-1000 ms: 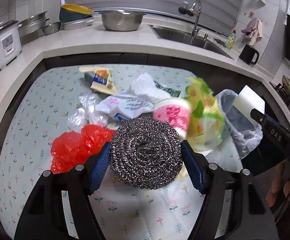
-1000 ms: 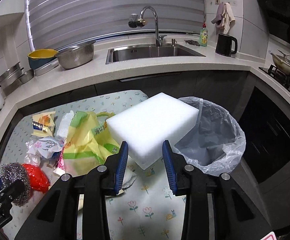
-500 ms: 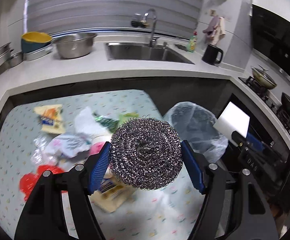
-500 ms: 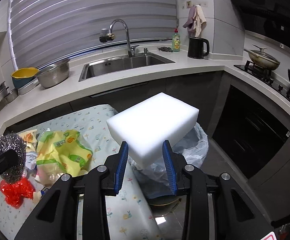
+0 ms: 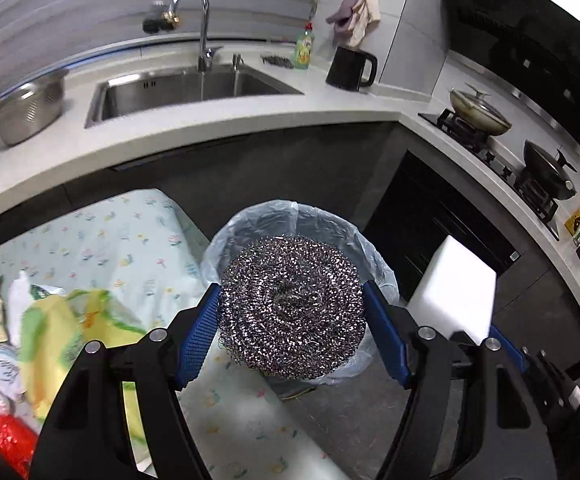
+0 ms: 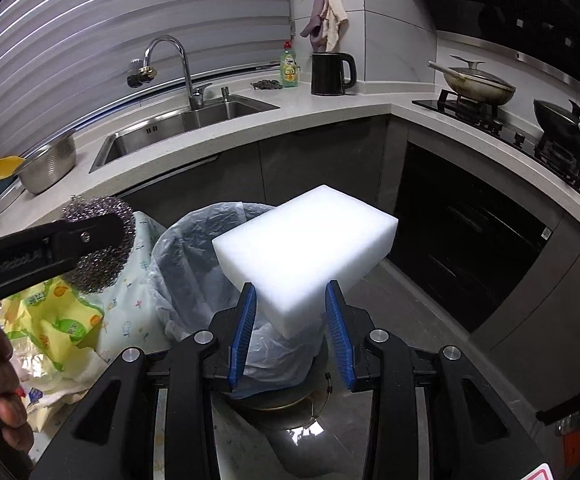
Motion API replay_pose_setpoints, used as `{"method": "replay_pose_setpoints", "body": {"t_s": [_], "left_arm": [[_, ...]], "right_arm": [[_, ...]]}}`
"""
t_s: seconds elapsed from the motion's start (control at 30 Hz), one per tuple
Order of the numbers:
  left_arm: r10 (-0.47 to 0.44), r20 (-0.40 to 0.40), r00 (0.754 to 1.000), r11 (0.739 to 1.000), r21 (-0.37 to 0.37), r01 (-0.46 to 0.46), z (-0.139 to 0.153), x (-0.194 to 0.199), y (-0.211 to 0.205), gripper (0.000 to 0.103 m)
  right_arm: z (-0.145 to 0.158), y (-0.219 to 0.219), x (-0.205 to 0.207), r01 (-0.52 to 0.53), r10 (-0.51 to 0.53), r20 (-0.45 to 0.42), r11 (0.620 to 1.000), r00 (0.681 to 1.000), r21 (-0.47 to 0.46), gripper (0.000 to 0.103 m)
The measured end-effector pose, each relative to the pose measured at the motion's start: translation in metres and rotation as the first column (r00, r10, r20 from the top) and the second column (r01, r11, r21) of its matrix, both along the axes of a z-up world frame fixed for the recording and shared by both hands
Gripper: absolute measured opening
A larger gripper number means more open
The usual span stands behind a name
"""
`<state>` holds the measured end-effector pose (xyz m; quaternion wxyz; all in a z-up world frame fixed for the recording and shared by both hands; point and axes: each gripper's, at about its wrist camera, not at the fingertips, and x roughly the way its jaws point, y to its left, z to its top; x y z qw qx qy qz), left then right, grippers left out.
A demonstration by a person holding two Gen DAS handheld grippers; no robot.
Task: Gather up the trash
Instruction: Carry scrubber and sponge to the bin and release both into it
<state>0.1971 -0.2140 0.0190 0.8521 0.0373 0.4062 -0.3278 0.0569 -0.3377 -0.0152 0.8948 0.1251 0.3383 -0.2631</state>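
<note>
Item: steel scourer (image 5: 292, 306), pinched in the left claw (image 5: 292, 320). Carried off the flowered bench (image 5: 137, 240) within the last second; now held over the lined bin (image 5: 249, 220).

Item: white foam block (image 6: 304, 252), pinched in the right claw (image 6: 290, 320). Likewise brought across to above the bin (image 6: 193, 248).

Remaining on bench: yellow bag (image 5: 49, 344), red wrapper (image 5: 9, 440), assorted packets.

Status: both items judged ready for release.

Two black hand-held claws with blue pads

Each claw, left claw (image 5: 292, 334) and right claw (image 6: 292, 334), has matte black angular arms, ribbed blue finger pads (image 6: 243, 334) and round silver screws; the left one's side carries faint embossed lettering.
</note>
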Motion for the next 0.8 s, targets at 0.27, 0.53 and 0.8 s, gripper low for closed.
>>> {"method": "replay_pose_setpoints", "body": {"t_s": [0.27, 0.53, 0.8], "left_arm": [[0.002, -0.072, 0.997, 1.0, -0.004, -0.002, -0.02, 0.038, -0.023, 0.074], [0.056, -0.001, 0.998, 0.998, 0.001, -0.055, -0.007, 0.04, -0.004, 0.083], [0.123, 0.05, 0.991, 0.992, 0.026, -0.124, 0.0, 0.045, 0.018, 0.088]], "right_arm": [[-0.016, -0.009, 0.02, -0.003, 0.004, -0.02, 1.0, 1.0, 0.025, 0.035], [-0.019, -0.003, 0.055, -0.058, 0.059, -0.013, 0.997, 0.998, 0.043, 0.035], [-0.02, 0.007, 0.092, -0.118, 0.119, -0.012, 0.991, 0.993, 0.057, 0.039]]}}
